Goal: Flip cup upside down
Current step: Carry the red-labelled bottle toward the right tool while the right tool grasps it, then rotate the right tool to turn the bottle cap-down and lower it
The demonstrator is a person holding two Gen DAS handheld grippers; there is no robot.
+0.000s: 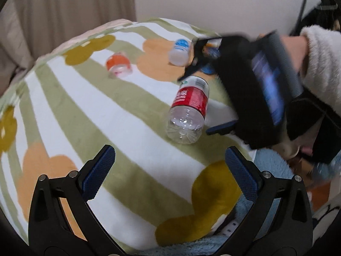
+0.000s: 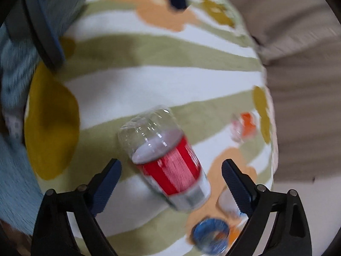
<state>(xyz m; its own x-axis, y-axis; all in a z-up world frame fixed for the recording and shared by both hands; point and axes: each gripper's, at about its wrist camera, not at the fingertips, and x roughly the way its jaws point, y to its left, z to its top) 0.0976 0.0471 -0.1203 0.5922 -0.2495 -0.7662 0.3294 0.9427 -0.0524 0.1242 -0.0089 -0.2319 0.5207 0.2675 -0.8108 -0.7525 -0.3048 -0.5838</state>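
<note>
The red-labelled cup [image 2: 168,168] lies on its side on the striped surface [image 1: 127,115], between the open, empty right tongs [image 2: 171,177] — not yet gripped or flipped; left tongs [image 1: 170,170] open too.

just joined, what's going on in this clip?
A person holds a hand-held gripper in each hand over a striped blanket. The right hand-held gripper is open, its fingers either side of the red-label cup, which lies on its side, not yet gripped. The left hand-held gripper hangs open and empty. An orange cup and a blue cup sit farther back.
</note>
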